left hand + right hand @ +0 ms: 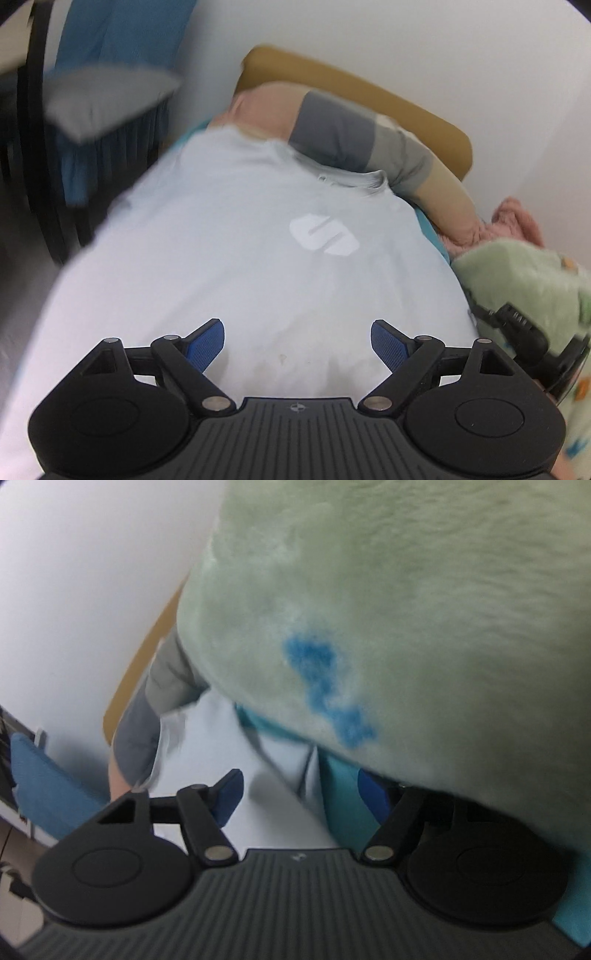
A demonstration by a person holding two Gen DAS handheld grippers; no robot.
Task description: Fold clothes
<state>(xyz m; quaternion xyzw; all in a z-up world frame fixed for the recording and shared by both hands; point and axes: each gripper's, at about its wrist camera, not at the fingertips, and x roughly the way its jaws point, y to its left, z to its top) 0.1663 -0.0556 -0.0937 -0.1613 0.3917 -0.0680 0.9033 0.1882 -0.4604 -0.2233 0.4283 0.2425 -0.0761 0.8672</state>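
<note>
Across the middle of the left wrist view lies a pale blue T-shirt (236,236), spread flat with its collar toward the far end and a white logo (324,235) on the chest. Low in that view, the left gripper (297,339) hangs above the shirt's near part with its blue-padded fingers (207,341) spread wide apart and nothing between them. Beyond the collar, a garment banded in pink, grey and tan (354,144) lies across a mustard-yellow cushion (424,118) against a white wall (443,44). To the right of the shirt sits a fluffy pale green blanket (517,273), with a pink knitted piece (513,218) just behind it. Part of the other black tool shows at the right edge, beside the green blanket. On the left stands a dark chair (33,110) draped with blue cloth (118,33) and holding a grey cushion (107,99). Seen from the right wrist, the right gripper (303,794) is released too, its fingers apart over the light blue fabric (258,768) and a teal sheet (343,794), gripping nothing. Its right finger (373,790) is tucked under the edge of the green blanket, which fills most of that view and carries a blue patch (325,686). Both views are blurred.
</note>
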